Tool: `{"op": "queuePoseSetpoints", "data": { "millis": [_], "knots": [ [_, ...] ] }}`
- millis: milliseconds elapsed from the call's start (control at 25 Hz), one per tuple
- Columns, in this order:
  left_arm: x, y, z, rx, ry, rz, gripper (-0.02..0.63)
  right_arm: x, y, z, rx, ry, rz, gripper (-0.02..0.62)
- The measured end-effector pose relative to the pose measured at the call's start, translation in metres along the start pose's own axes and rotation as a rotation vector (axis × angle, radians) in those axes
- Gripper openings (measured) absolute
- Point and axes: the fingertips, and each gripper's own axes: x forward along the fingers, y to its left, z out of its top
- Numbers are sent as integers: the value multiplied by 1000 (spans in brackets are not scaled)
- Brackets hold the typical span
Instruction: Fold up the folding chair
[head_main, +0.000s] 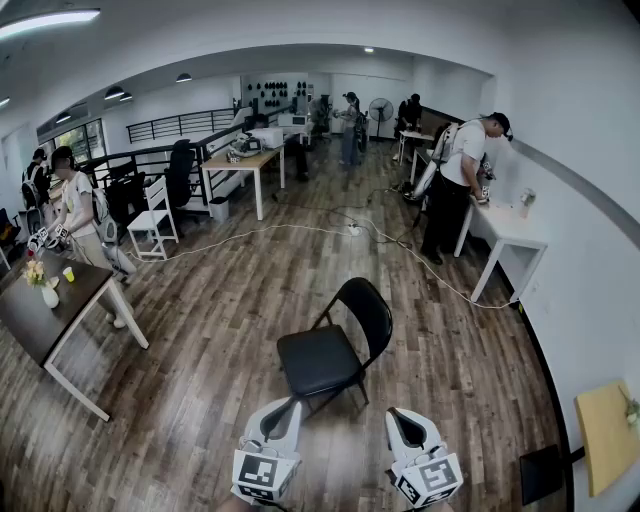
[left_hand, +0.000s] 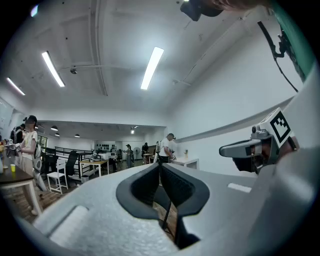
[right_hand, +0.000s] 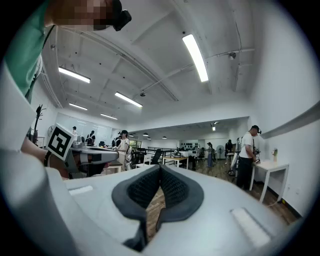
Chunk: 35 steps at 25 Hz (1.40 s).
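A black folding chair (head_main: 335, 345) stands unfolded on the wooden floor, its seat toward me and its backrest at the far right. My left gripper (head_main: 292, 402) hovers just in front of the seat's near edge, shut and holding nothing. Level beside it to the right, my right gripper (head_main: 395, 412) is also shut and empty, apart from the chair. In the left gripper view the left gripper (left_hand: 160, 167) has its pads closed together, and a chair leg (left_hand: 166, 214) shows through the gap below. In the right gripper view the right gripper (right_hand: 160, 170) is closed too, over bare floor.
A dark table (head_main: 45, 310) with a vase stands at the left. A white desk (head_main: 505, 230) with a person (head_main: 455, 185) at it lines the right wall. A white cable (head_main: 300, 232) crosses the floor beyond the chair. More people and desks fill the far room. A wooden board (head_main: 605, 435) is at the right.
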Motion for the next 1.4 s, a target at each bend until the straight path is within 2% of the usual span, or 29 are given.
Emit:
{"op": "queuePoseSetpoints", "data": {
  "millis": [320, 520, 640, 1000, 1200, 1400],
  "knots": [
    [-2, -8, 2, 11, 0, 8, 21, -6, -3, -1, -3, 2, 6, 3],
    [-4, -18, -1, 16, 9, 27, 23, -19, -3, 7, 35, -88, 59, 3],
    [-5, -28, 0, 23, 16, 40, 23, -24, -11, 5, 19, -80, 65, 3],
    [-8, -66, -2, 56, 34, 87, 21, -51, -44, -12, 61, -70, 91, 3],
    [2, -68, -6, 52, 50, 104, 21, -52, -63, -19, 79, -61, 78, 3],
    [34, -57, -14, 24, 59, 102, 21, -36, -89, -27, 80, -44, 38, 3]
  ]
}}
